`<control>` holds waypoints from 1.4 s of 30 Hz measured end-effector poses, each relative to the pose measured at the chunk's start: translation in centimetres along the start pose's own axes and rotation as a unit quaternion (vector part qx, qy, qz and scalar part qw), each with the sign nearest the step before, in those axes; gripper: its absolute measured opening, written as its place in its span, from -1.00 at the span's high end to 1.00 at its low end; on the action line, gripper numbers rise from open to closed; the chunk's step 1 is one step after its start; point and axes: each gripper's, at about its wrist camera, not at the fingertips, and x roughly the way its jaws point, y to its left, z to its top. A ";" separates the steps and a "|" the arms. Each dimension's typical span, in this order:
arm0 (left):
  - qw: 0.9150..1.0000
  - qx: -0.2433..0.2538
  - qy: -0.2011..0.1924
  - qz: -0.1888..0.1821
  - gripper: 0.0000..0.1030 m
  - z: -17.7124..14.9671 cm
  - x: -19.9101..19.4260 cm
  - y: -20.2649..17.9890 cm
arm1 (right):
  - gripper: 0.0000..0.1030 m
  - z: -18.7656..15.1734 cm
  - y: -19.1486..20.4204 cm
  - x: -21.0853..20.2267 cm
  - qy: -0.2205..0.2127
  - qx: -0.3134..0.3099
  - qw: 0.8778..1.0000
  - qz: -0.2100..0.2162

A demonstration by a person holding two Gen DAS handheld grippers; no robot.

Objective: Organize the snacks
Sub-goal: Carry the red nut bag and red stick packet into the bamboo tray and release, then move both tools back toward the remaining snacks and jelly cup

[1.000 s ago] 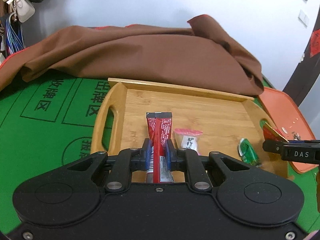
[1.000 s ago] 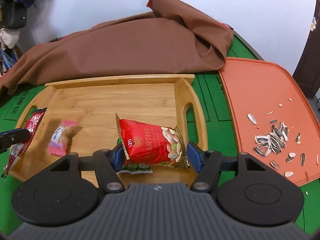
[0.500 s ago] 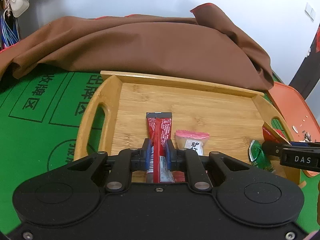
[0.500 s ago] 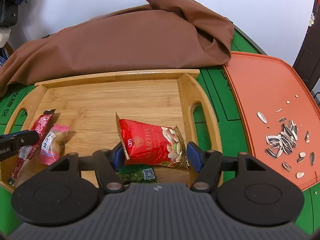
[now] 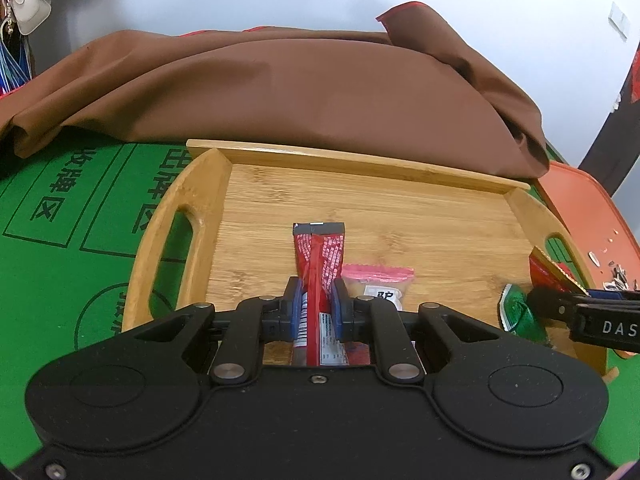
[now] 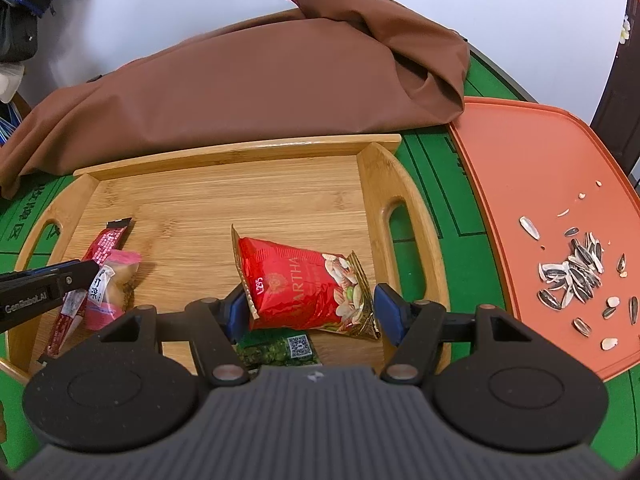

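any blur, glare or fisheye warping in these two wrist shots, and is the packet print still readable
Left wrist view: strong fisheye bowing of the wooden tray; red stick packet sharp, its small print unreadable. Right wrist view: same warping, edges soft; red nut bag lettering partly readable; pink candy slightly soft; sunflower seeds crisp. Lighting even, shadows soft, no strong glare.

Home game rm: green card-table felt, hanging bags (by wall), brown cloth.

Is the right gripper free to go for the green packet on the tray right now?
Probably not yet. The right gripper is shut on the red nut bag, which hangs right over the green packet on the wooden tray. It must release the bag first.
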 end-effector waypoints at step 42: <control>0.987 0.111 -0.100 -0.056 -0.96 -12.1 -13.2 -2.0 | -0.82 -11.0 0.5 -9.8 -0.079 -0.078 0.989 0.102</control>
